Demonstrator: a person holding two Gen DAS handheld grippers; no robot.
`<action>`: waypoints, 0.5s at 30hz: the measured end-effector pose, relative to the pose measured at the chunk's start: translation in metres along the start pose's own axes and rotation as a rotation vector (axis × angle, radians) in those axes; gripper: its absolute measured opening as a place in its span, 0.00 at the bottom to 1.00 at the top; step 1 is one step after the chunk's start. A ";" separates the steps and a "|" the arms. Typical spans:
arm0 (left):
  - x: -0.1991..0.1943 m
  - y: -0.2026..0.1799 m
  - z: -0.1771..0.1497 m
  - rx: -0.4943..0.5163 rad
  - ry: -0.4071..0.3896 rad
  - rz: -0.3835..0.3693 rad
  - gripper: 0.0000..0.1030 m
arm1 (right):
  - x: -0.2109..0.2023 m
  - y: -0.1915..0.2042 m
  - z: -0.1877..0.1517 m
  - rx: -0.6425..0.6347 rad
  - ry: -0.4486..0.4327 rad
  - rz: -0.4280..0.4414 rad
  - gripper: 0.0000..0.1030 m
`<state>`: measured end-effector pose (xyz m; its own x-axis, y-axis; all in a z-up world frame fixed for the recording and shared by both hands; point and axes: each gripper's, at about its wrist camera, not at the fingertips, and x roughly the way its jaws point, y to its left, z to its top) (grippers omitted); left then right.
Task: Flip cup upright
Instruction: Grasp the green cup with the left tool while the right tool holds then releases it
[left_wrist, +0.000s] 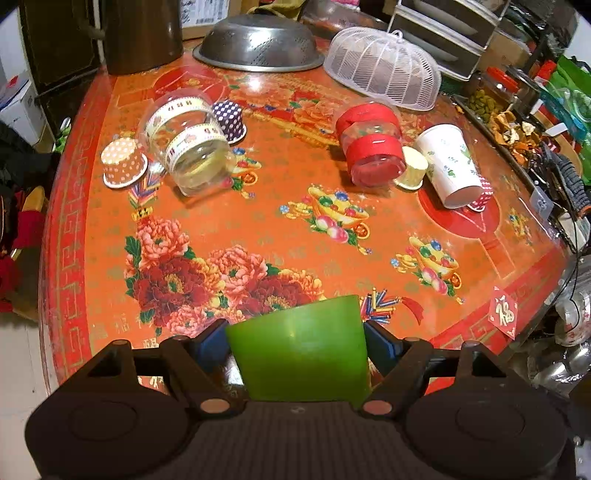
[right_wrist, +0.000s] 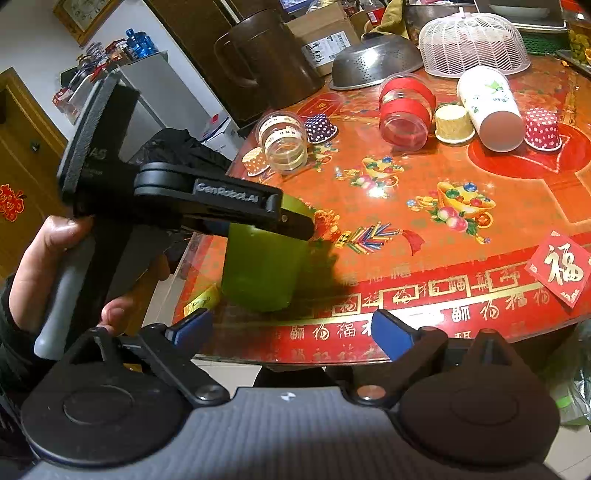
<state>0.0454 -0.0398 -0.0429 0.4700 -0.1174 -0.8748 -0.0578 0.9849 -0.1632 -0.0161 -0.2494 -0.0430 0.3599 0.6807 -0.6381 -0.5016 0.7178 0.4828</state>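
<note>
Blue-padded fingers (left_wrist: 210, 345) of the left gripper (left_wrist: 297, 343) pressed against both sides of the green cup (left_wrist: 301, 354), clamping it near the upper part of its wall. In the right wrist view the same left gripper (right_wrist: 291, 221) reached in from the left, held by a hand (right_wrist: 48, 258), and the green cup (right_wrist: 262, 266) stood between its fingers near the front edge of the table (right_wrist: 424, 295), its base low against the glossy surface; whether it touched the surface I could not tell, nor which end of the cup was up. The right gripper (right_wrist: 291, 328) hung just off the table edge with its blue pads (right_wrist: 391, 334) spread wide and nothing between them, the cup ahead of and slightly left of that gap, apart from both pads. Farther out on the red floral tabletop lay a clear jar with patterned tape (left_wrist: 188, 147) on its side, with an orange dotted paper cup (left_wrist: 122, 162) and a purple dotted paper cup (left_wrist: 229, 120) mouth-down beside it. To the right lay a red-banded jar (left_wrist: 371, 147), a small yellow paper cup (left_wrist: 413, 168) and a tall white paper cup (left_wrist: 452, 168) on its side, a red dotted cup (left_wrist: 484, 195) just behind it. At the back sat a metal colander (left_wrist: 258, 42) upside down and a white mesh food cover (left_wrist: 384, 70).
</note>
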 end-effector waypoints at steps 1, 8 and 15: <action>-0.002 0.000 0.000 0.006 -0.009 0.000 0.78 | 0.000 0.000 0.001 -0.001 -0.004 -0.006 0.94; -0.007 0.005 0.000 0.026 -0.037 -0.026 0.78 | 0.000 -0.001 0.007 0.011 -0.032 -0.052 0.98; -0.011 0.012 0.005 0.036 -0.101 -0.064 0.78 | -0.006 -0.008 0.011 0.059 -0.084 -0.072 0.98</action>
<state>0.0435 -0.0257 -0.0328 0.5582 -0.1688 -0.8123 0.0061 0.9799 -0.1994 -0.0054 -0.2575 -0.0367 0.4591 0.6350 -0.6213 -0.4259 0.7711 0.4734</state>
